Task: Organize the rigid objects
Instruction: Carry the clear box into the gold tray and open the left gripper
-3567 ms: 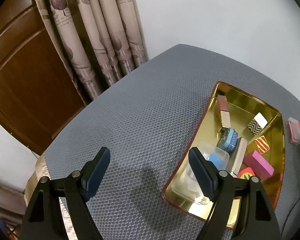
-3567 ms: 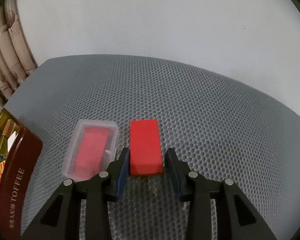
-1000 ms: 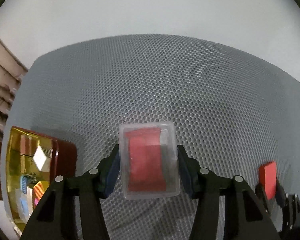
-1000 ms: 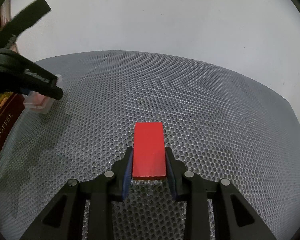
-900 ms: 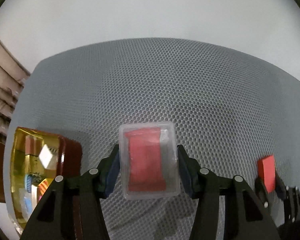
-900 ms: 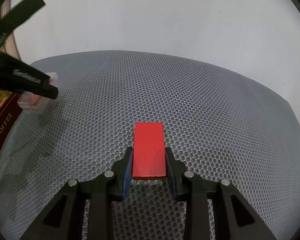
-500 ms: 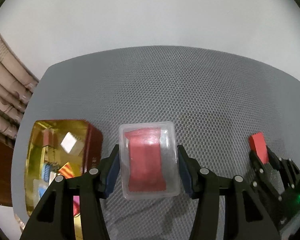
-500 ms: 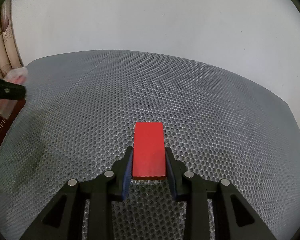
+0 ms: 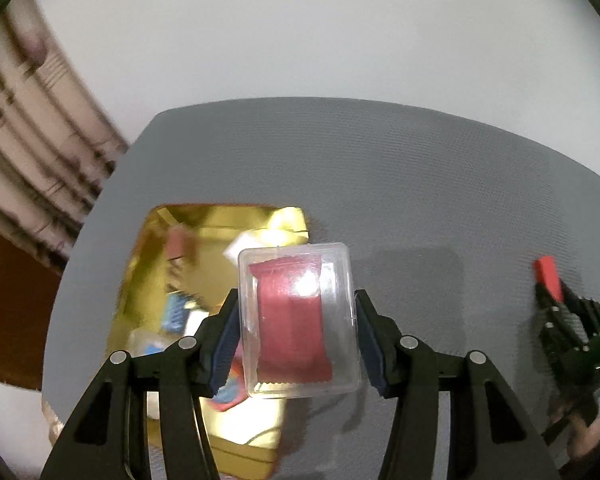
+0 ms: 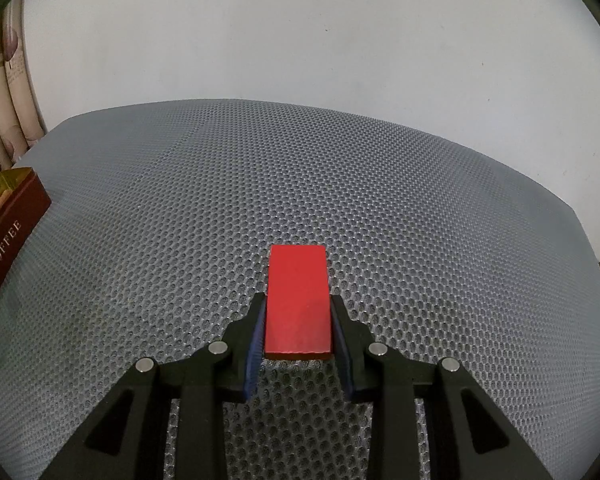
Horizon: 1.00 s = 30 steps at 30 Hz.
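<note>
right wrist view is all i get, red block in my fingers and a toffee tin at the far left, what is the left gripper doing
Observer: The left gripper is shut on a clear plastic case with a red packet inside.
Operator: where is it relative to the tin
Observer: It is held in the air at the right edge of the gold tin; the case overlaps the tin's opening in the left wrist view.
Operator: anything in the tin yet
Observer: Yes, several small coloured items, blurred; one is blue.
Operator: does that camera see my side
Observer: Yes, the right gripper shows at its far right, with the red block in its fingers.
</note>
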{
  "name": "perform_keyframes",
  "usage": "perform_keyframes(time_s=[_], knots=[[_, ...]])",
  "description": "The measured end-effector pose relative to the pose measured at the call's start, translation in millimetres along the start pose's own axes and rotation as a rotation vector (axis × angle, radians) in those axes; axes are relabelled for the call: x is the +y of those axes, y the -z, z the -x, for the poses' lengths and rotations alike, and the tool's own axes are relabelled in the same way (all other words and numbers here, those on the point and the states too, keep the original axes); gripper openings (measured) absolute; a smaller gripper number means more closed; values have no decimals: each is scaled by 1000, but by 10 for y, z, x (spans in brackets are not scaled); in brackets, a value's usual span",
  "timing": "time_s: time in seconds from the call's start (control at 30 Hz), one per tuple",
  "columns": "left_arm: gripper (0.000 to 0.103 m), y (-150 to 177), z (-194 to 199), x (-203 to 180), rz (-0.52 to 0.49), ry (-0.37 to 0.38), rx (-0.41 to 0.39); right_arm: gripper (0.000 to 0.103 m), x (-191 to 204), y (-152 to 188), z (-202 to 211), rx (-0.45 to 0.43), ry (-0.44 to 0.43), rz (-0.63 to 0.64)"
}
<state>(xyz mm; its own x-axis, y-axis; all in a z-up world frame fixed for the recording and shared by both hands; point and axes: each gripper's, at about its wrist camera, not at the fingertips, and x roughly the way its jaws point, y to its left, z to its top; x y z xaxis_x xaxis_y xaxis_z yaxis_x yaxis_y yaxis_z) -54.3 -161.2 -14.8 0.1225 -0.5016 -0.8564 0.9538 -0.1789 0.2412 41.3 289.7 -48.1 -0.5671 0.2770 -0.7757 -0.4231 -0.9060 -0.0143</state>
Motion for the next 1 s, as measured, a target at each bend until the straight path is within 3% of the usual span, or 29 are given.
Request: perform_keyframes(time_s=[0.3,1.0], knots=[[50,98,-249,786,136,-61,55,31,46,0,15,0,6,3],[51,324,-702,1165,203,18,133,31,21,-31,-37,0,23,18]])
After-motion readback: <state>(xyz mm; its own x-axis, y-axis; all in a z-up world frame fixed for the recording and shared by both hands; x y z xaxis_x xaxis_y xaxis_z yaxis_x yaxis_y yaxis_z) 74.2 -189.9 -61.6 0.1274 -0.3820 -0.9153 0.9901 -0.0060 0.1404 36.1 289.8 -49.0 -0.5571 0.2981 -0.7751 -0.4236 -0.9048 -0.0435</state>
